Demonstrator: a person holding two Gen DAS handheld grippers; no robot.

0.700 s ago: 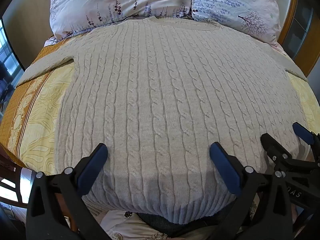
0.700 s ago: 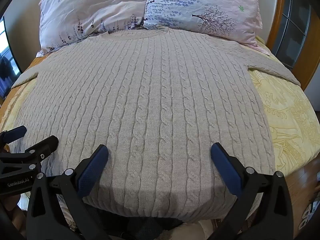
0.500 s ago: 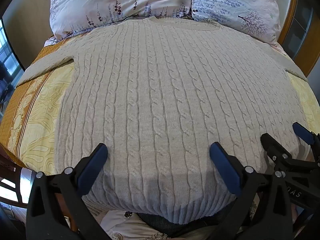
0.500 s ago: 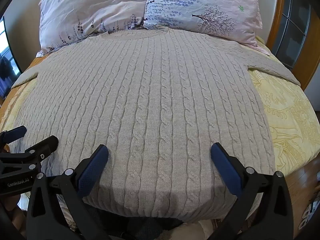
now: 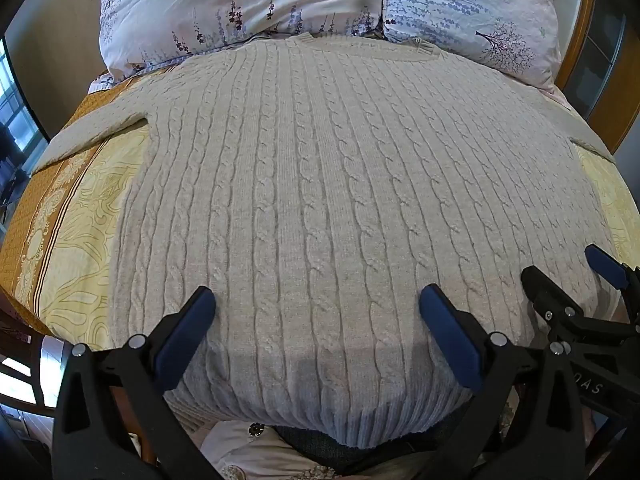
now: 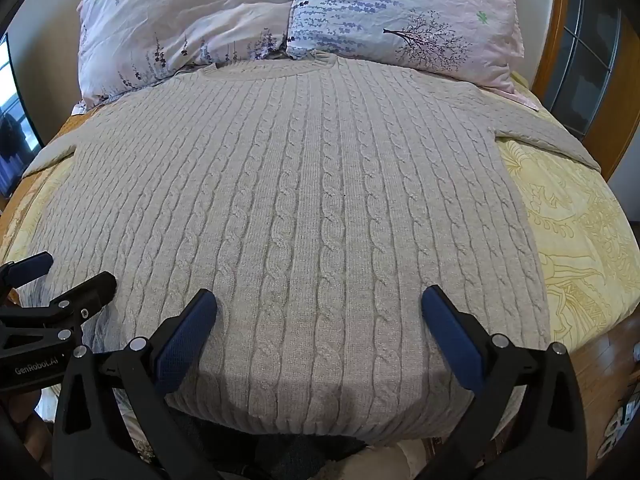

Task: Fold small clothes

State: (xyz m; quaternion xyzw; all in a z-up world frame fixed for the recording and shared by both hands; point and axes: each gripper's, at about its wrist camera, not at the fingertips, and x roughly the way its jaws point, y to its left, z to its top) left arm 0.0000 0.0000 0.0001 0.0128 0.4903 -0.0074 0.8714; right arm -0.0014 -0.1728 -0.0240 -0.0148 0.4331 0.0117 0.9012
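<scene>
- The cable-knit sweater (image 5: 320, 200) lay flat on the bed (image 5: 80, 216), neck toward the pillows (image 6: 280, 20), sleeves out to the sides: likely spread ready for a first fold.
- The left tool (image 5: 316, 316) stood with jaws wide, holding nothing, poised over the hem.
- The right tool (image 6: 320, 320) was equally wide and empty, beside the left, over the same hem edge.
- No fold had yet been made.

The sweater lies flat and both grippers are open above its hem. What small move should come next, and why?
Probably lower both grippers onto the ribbed hem and close on it. The cable-knit sweater lies spread flat on the bedspread, sleeves out and nothing folded yet, while the left gripper and right gripper hang open just above the hem, holding nothing.
</scene>
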